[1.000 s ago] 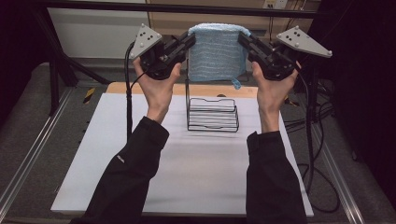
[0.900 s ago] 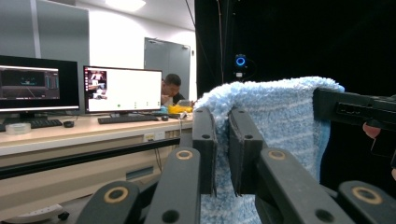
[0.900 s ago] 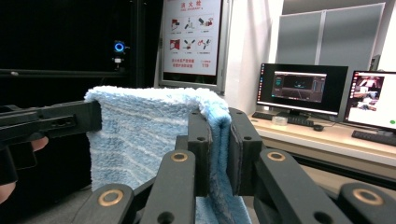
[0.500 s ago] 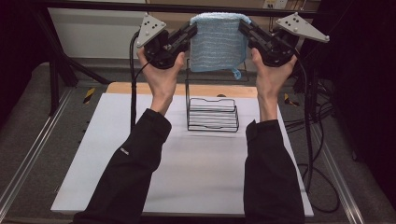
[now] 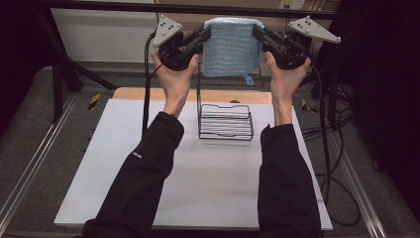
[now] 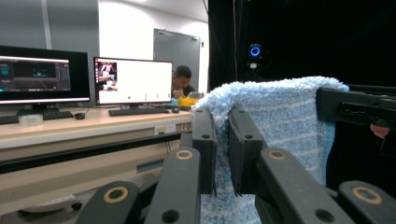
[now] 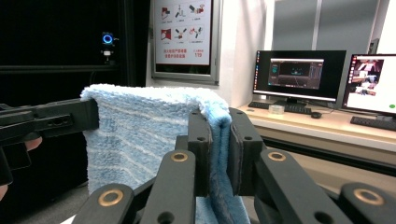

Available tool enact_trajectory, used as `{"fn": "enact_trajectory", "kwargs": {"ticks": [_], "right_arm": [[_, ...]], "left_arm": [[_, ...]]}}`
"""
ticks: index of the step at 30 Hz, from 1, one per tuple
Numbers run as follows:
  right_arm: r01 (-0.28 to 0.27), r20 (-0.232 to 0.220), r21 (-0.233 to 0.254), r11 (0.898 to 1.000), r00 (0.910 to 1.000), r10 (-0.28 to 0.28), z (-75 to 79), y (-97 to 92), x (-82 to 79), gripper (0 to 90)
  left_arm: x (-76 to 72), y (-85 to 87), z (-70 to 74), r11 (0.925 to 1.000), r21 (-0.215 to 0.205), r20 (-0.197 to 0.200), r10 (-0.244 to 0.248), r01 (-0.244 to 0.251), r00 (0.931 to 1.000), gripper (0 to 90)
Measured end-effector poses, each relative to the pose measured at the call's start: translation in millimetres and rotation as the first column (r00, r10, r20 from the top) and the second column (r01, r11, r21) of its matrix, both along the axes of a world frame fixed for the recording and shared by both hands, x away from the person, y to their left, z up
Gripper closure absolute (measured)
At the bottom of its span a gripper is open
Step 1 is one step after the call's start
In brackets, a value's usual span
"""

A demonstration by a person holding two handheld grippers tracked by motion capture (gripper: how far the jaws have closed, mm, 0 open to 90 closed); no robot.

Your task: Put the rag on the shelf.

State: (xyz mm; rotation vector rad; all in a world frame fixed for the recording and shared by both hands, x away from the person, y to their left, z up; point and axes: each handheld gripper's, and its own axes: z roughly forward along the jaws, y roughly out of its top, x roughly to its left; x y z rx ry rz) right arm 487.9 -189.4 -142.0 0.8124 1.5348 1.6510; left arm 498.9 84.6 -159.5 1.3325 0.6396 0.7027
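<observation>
Pinching blue towel (image 5: 232,47) corners — left gripper (image 5: 202,38), right gripper (image 5: 261,35) — above wire rack (image 5: 225,121).

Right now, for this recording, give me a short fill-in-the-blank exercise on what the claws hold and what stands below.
1. The left claw and right claw hold a folded ____ towel.
2. Each claw is ____ on a top corner.
3. On the white table beneath it stands a black ____ rack.
Missing words: blue; shut; wire
</observation>
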Motion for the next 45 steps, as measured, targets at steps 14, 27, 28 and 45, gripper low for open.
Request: {"fn": "enact_trajectory", "kwargs": {"ticks": [14, 27, 28, 45], "right_arm": [[-0.004, -0.06, -0.018, 1.0, 0.9982, 0.003, -29.7, -3.2, 5.7, 81.5], [-0.008, -0.113, -0.049, 0.999, 0.9936, 0.002, -60.2, -1.3, 5.4, 81.4], [-0.008, -0.118, -0.05, 0.999, 0.9931, 0.002, -62.7, -1.6, 5.2, 81.5], [-0.037, -0.16, -0.056, 0.998, 0.9868, 0.027, -86.0, -11.2, -9.4, 81.0]], "left_arm": [[8.2, 1.3, -31.8, 0.9987, 0.047, -0.046, -0.017, 0.019, 0.9988, 81.9], [10.5, 5.8, -66.6, 0.9969, 0.064, -0.105, -0.04, 0.047, 0.9936, 81.9], [10.5, 6.3, -68.9, 0.9965, 0.072, -0.104, -0.036, 0.044, 0.994, 81.9], [-1.7, 6.8, -83.1, 0.9861, 0.117, -0.129, -0.102, 0.117, 0.9863, 81.5]]}}
